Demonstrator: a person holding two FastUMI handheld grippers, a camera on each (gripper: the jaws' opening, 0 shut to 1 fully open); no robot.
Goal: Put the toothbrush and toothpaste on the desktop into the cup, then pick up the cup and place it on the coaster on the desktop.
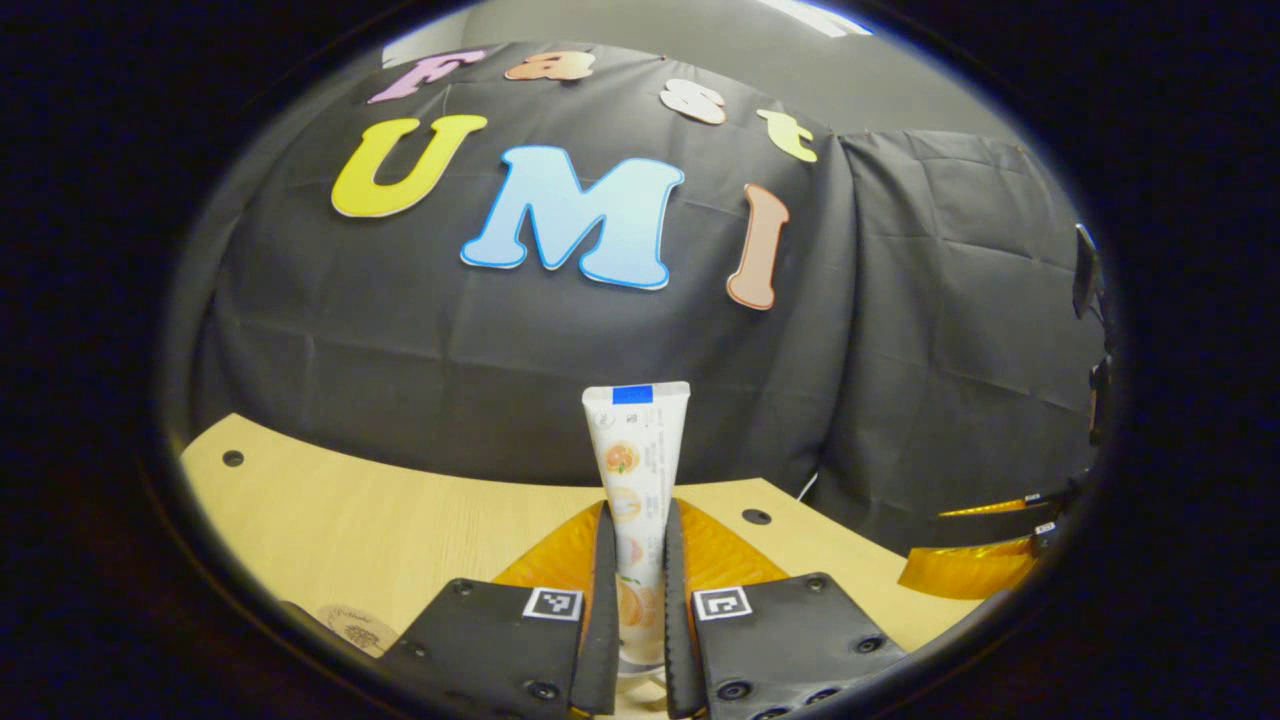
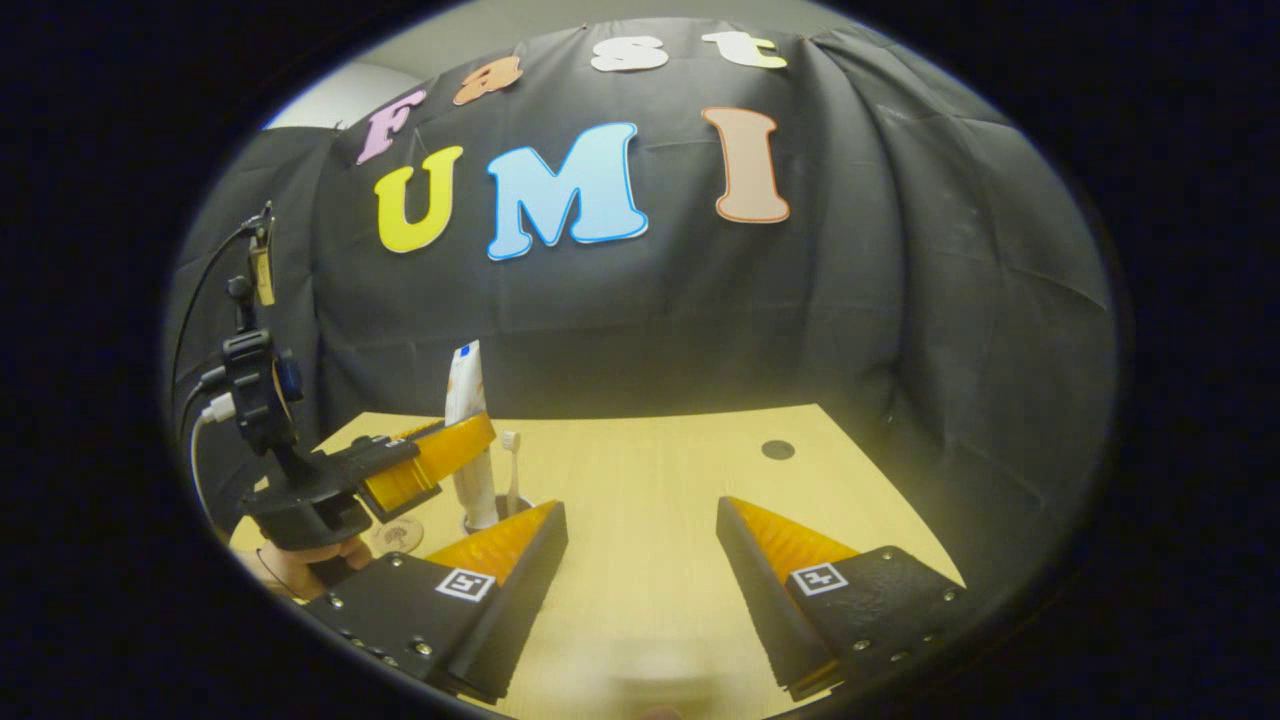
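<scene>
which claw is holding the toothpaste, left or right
The left claw: its fingers clamp the upright toothpaste. The right claw is open, holding nothing.

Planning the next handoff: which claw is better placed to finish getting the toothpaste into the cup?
Left. The left claw is shut on the upright toothpaste, right above the cup where the toothbrush stands. The right claw is open, beside it.

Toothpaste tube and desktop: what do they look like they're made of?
The toothpaste tube looks like soft glossy plastic: white printed skin, flat crimped top end, held upright in the left tool. The desktop looks like pale matte wood or wood-look laminate, going by its faint straight grain; which one is unclear.
</scene>
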